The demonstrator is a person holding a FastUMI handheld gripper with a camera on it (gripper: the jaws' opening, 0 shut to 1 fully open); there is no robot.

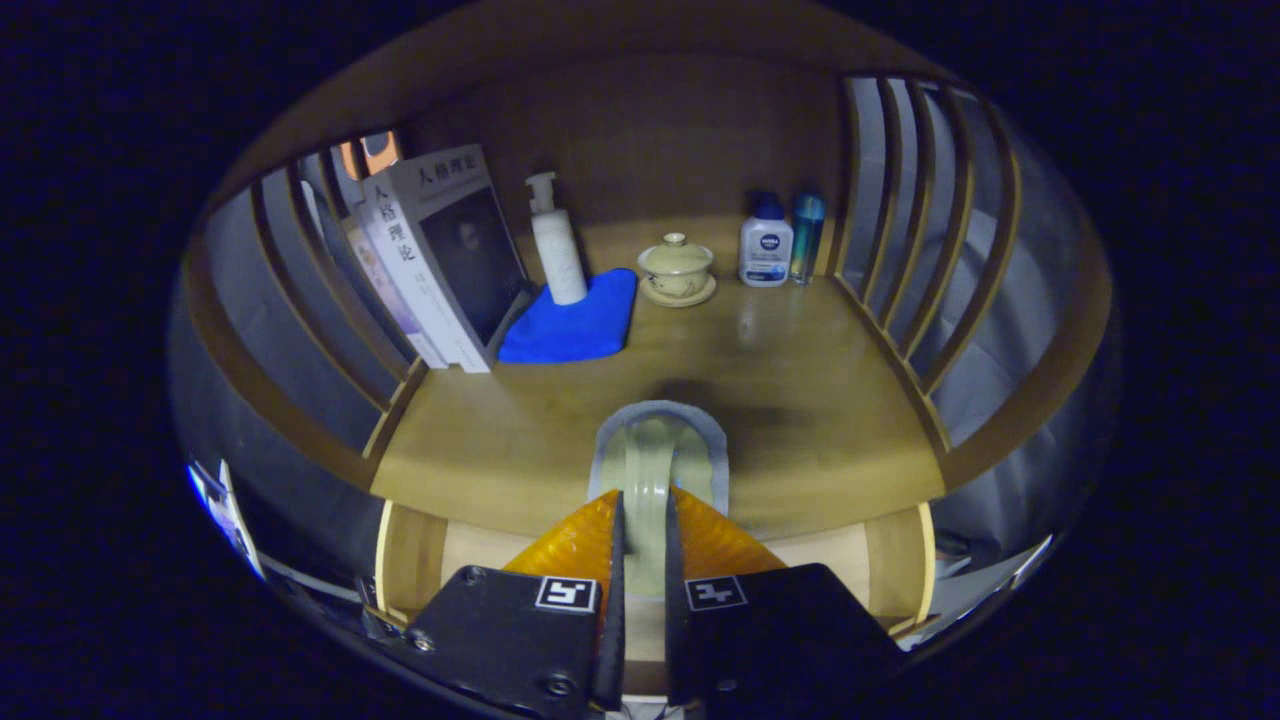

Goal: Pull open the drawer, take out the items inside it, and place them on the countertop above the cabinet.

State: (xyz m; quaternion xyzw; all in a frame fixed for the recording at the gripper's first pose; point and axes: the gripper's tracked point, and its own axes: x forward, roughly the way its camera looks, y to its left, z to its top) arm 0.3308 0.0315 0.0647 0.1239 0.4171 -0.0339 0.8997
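A pale green roll of tape (650,475) is pinched upright between the fingers of the gripper (641,520), above the front edge of a wooden countertop (800,370).

The countertop is enclosed by slatted wooden sides (915,230) and a solid back panel. From the gripper, the roll is seen dead ahead at 12 o'clock, its rim clamped by both fingers and its far part reaching out over the countertop's front edge. Beyond it, a row of leaning books (440,260) is seen at about 10 o'clock, then a blue cloth (580,325) at 11 with a white pump bottle (558,245) standing on its far end. A lidded cup on a saucer (677,270) sits near 12, and a white bottle (766,245) with a slim blue bottle (806,235) just beside it stands at 1 o'clock.
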